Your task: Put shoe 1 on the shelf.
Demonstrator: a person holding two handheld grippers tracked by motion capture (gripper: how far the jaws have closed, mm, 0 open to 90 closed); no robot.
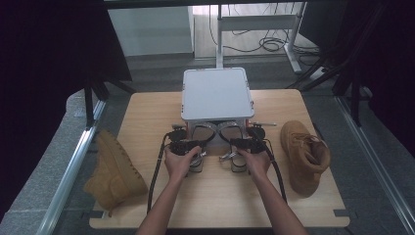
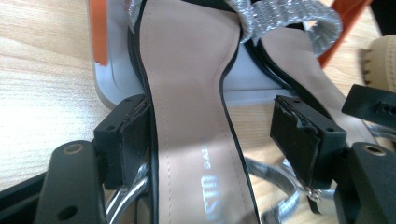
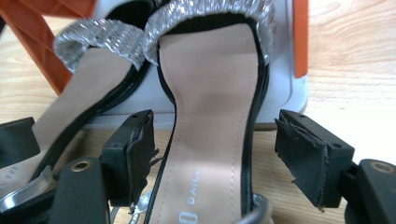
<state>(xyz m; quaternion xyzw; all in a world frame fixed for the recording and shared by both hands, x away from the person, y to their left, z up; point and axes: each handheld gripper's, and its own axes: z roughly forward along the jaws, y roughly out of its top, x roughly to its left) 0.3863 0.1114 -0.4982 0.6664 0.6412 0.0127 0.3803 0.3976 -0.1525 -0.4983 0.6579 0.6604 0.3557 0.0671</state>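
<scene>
Two black sandals with beige insoles and silver glitter straps lie side by side, toes tucked under a grey shelf (image 1: pixel 218 93). The left sandal (image 1: pixel 199 134) runs between the jaws of my left gripper (image 1: pixel 188 147). In the left gripper view that sandal (image 2: pixel 187 93) lies against the left pad (image 2: pixel 133 140), with a gap to the right pad, so the left gripper (image 2: pixel 210 126) stands open. The right sandal (image 1: pixel 230 133) lies between the jaws of my right gripper (image 1: pixel 244 146). In the right gripper view this sandal (image 3: pixel 210 116) has gaps to both pads of the open right gripper (image 3: pixel 215 140).
The shelf stands on orange legs (image 3: pixel 301 42) at the back middle of the wooden table (image 1: pixel 215 196). A tan boot (image 1: pixel 304 154) lies on its side at the table's right. A second tan boot (image 1: pixel 113 169) lies off the table's left edge.
</scene>
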